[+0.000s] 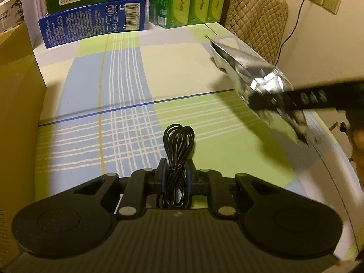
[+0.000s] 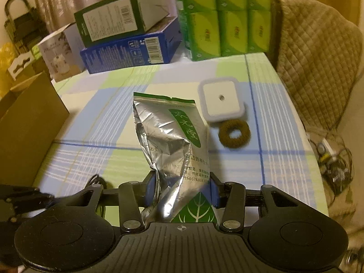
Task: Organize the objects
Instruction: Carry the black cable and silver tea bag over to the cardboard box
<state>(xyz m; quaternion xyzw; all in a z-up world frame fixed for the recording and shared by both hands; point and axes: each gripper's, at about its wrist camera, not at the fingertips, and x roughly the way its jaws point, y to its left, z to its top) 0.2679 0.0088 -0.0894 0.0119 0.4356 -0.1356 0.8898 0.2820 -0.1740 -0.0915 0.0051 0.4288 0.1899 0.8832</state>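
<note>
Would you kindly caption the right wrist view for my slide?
Right gripper shut on a silver foil pouch above the checked tablecloth, brown hair tie beyond.

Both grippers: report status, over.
Left gripper shut on bundled black cable. Right gripper shut on crinkled silver foil pouch. White square box, brown fuzzy ring ahead on tablecloth.

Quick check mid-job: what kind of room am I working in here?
Likely a home, perhaps a dining table used for storage: a plaid green-and-blue tablecloth, a chair under a quilted beige cover, and stacked green tissue packs against curtains.
</note>
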